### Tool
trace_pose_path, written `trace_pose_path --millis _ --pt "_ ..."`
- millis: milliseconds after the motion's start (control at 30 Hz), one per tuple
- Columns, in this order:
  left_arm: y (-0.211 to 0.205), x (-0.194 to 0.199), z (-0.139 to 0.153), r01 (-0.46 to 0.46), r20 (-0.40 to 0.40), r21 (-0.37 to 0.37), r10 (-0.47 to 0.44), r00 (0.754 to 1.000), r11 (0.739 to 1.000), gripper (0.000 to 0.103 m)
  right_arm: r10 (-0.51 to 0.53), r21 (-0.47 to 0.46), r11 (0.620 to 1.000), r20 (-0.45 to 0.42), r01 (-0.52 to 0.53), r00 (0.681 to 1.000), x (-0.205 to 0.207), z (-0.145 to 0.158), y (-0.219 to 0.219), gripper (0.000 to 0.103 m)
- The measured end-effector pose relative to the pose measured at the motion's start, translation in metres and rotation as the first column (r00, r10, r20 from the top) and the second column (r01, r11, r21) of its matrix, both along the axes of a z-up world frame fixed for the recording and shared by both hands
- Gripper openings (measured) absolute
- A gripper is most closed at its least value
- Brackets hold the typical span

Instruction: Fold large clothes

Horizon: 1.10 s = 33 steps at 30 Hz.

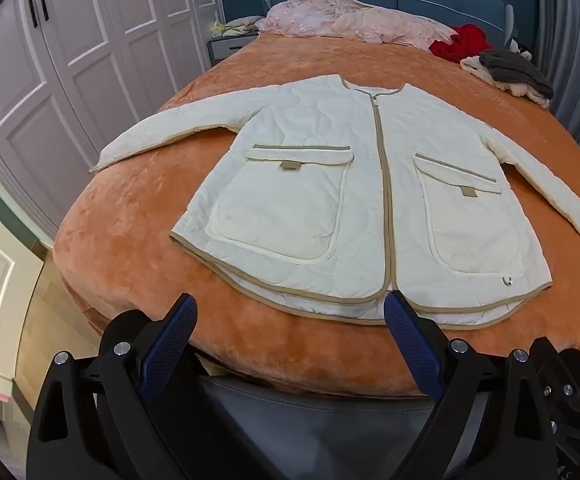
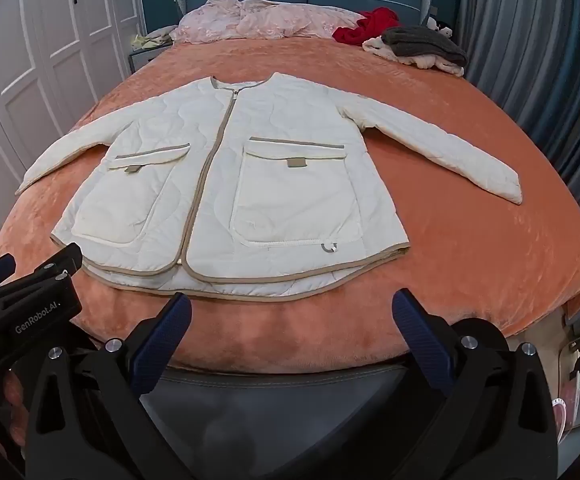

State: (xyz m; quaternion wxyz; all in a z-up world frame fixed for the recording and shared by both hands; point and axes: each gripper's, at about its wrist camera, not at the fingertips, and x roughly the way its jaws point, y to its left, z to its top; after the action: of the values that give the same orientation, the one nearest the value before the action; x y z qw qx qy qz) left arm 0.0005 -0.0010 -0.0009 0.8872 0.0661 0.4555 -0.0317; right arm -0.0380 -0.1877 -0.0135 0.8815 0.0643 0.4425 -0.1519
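Observation:
A cream quilted jacket (image 1: pixel 330 184) with tan trim and two big front pockets lies flat, zipped, face up on the orange bedspread (image 1: pixel 130 220), both sleeves spread out to the sides. It also shows in the right wrist view (image 2: pixel 250 184). My left gripper (image 1: pixel 290 312) is open and empty, just short of the jacket's bottom hem near the zip. My right gripper (image 2: pixel 292 308) is open and empty, just short of the hem below the right pocket. The left gripper's body (image 2: pixel 30 300) shows at the left of the right wrist view.
A pink quilt (image 1: pixel 350 20) is bunched at the headboard. A red garment (image 1: pixel 462 42) and a grey and cream pile (image 1: pixel 510 72) lie at the far right of the bed. White wardrobes (image 1: pixel 70 60) stand left, curtains (image 2: pixel 530 60) right.

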Motion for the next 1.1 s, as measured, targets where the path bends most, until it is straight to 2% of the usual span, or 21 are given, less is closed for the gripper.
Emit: trace_pose_path --millis 433,500,1100 --pt "0.001 -0.005 0.001 -0.007 0.012 -0.001 0.007 1.0 1.0 0.092 0.008 0.016 1.0 0.004 -0.009 1.0 -0.004 0.01 -0.013 0.098" --pt "0.002 -0.004 0.004 -0.006 0.008 -0.003 0.006 1.0 1.0 0.092 0.006 -0.004 1.0 0.002 -0.006 1.0 0.0 0.008 0.0 0.098" --pt "0.005 -0.002 0.007 -0.008 0.004 -0.005 0.008 1.0 1.0 0.092 0.012 -0.014 1.0 0.004 -0.012 1.0 0.002 0.009 0.001 0.098"
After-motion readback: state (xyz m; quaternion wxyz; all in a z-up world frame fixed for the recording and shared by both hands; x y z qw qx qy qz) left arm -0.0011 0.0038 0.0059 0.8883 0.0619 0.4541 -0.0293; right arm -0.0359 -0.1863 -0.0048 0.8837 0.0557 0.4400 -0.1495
